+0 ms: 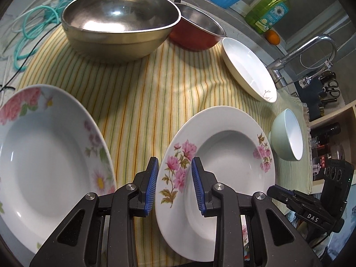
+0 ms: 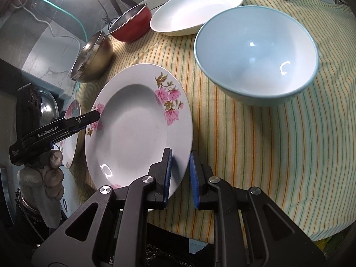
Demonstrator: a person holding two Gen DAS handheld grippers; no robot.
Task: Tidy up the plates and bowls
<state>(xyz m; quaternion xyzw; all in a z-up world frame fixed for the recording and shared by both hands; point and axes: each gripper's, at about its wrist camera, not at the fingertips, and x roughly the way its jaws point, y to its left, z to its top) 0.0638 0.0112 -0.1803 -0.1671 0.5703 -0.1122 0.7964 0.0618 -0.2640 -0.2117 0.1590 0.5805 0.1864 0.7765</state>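
Pink-flowered plate (image 2: 138,124) sits on the striped cloth (image 2: 255,155) at the counter's near edge, between the bigger floral plate (image 1: 49,155) and the pale blue bowl (image 2: 255,55). It is a deep-welled plate, glossy white, with pink blossom sprays on a broad rim.

Your right gripper (image 2: 180,175) straddles its near rim, one pad over the plate face, the other outside. The jaws are parted; whether the pads touch the rim, you cannot tell from here. Your left gripper (image 1: 174,185) straddles the opposite rim the same way, jaws apart, nothing clamped.

Risks, as I judge them:
- Glazed rim is slick; a shallow bite could let the plate pivot or slip out when lifted.
- Two grippers on one plate: pulling unevenly could twist it loose.
- Plate lies close to the cloth's front edge; a nudge could send it off.
- Dragging may bunch the cloth and shift the bowl, the plain white dish (image 2: 195,9) and the steel bowl (image 1: 120,20) beyond.
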